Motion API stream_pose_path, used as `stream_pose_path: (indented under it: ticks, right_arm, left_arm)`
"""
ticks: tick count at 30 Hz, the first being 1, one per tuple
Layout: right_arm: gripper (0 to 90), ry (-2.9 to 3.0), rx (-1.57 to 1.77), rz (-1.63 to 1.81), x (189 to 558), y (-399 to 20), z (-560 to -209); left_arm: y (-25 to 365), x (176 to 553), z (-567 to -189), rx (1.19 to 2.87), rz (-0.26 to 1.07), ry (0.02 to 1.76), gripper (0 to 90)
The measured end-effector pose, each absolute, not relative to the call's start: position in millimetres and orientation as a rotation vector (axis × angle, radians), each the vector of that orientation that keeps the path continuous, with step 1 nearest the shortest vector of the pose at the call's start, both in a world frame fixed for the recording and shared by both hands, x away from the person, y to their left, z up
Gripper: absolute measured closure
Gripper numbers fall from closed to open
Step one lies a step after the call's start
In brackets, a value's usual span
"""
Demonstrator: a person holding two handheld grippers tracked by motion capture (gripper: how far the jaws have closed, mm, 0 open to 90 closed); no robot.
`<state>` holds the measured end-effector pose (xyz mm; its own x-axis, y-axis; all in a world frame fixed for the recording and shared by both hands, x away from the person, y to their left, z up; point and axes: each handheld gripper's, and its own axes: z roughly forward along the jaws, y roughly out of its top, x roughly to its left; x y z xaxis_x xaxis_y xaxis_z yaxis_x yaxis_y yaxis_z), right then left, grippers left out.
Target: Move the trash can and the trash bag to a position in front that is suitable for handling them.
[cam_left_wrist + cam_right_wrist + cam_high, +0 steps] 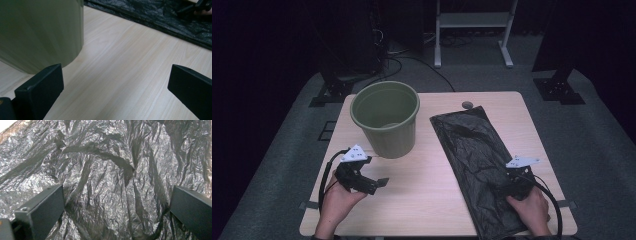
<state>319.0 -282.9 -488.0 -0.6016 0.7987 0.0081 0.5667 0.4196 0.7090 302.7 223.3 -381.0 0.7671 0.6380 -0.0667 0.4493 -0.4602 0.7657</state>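
High view, table (432, 200): light wood, with a green bin (385, 118) on the far left and a black bag (477, 155) lying flat on the right.
High view, bag: long and crinkly, it runs from the far middle of the table to the near right edge.
High view, left gripper (379, 183): near the left side of the table, just in front of the bin, not touching it.
High view, right gripper (511, 176): it sits over the near part of the bag, with a hand (532, 210) behind it.
Left gripper view, left gripper (116, 82): its jaws are wide apart and hold nothing; bare wood lies between them.
Left gripper view, bin (40, 32): close by on the left; the bag (160, 17) lies farther off.
Right gripper view, right gripper (117, 205): its jaws are wide apart, one on each side of the wrinkled bag (107, 170), close above it, and do not grip it.
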Motion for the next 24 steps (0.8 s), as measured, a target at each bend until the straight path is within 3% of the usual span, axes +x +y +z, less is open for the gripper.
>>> stream_pose_path:
  ticks: [24]
  right_arm:
    - [0.0, 2.348, 1.176, 0.982, 319, -283, -488]
  left_arm:
    - [248, 336, -284, 2.077, 0.353, 0.785, 0.0]
